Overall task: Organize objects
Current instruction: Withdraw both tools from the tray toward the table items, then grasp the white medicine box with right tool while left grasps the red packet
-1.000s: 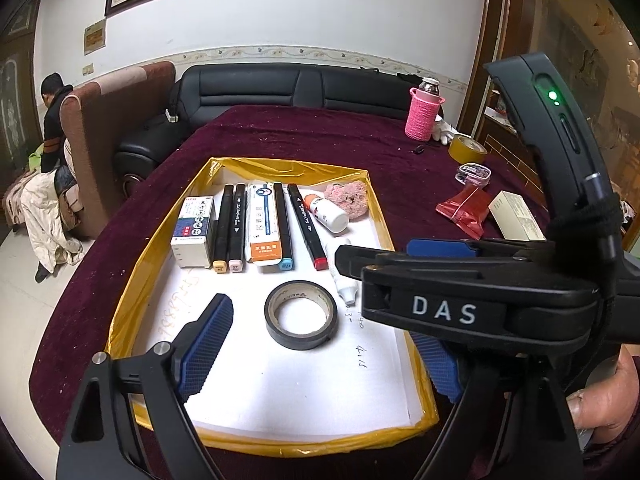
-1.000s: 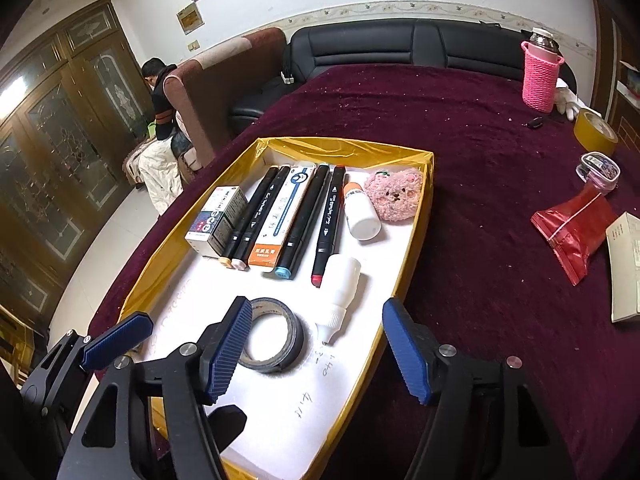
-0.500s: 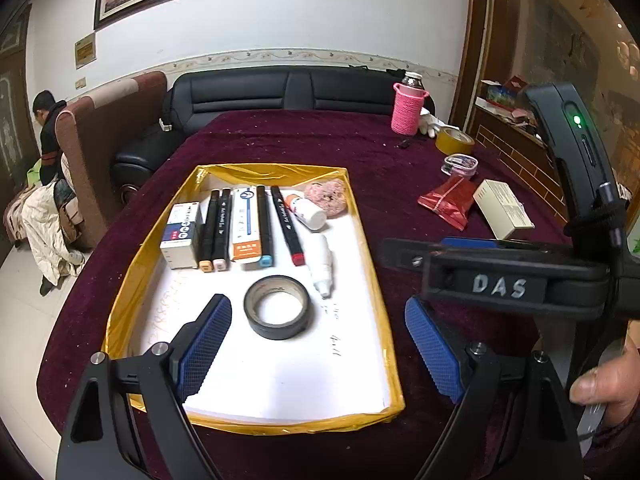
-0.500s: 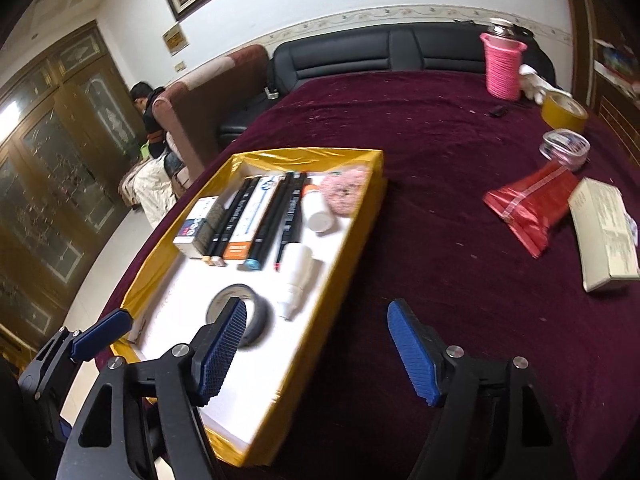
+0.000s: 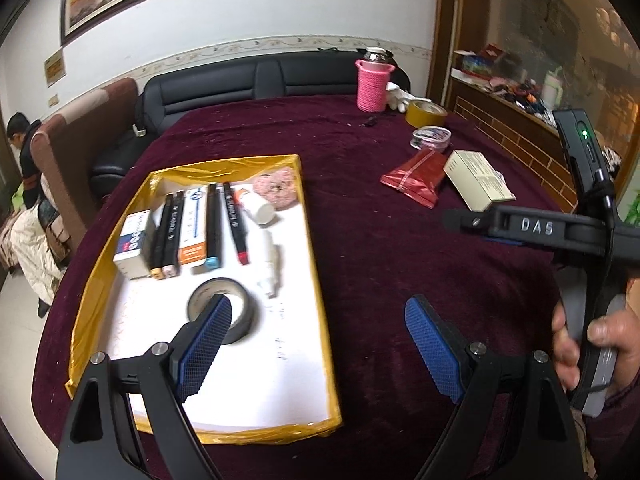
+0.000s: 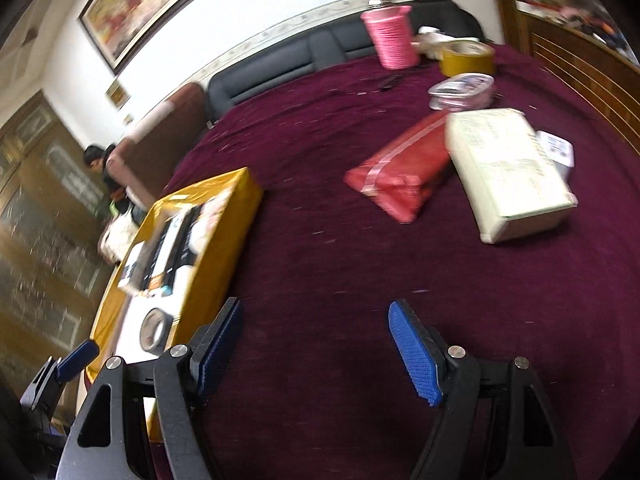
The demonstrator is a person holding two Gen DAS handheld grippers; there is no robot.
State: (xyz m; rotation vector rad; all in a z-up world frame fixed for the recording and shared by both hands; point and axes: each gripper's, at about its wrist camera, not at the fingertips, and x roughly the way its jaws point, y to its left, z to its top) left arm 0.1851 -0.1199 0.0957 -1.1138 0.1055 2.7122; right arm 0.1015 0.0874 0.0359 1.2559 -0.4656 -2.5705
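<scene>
Right now my left gripper [image 5: 318, 340] has its jaws wide open and empty, straddling the yellow tray's [image 5: 320, 280] right edge, one pad over the black tape roll [image 5: 240, 320]. My right gripper [image 6: 314, 344] – jaws just opening, nothing between them – hangs over bare maroon tabletop [image 6: 320, 220], with open room ahead. Beyond it lie the red packet [image 6: 400, 172] and cream box [image 6: 508, 168], touching – well apart from the tray.
</scene>
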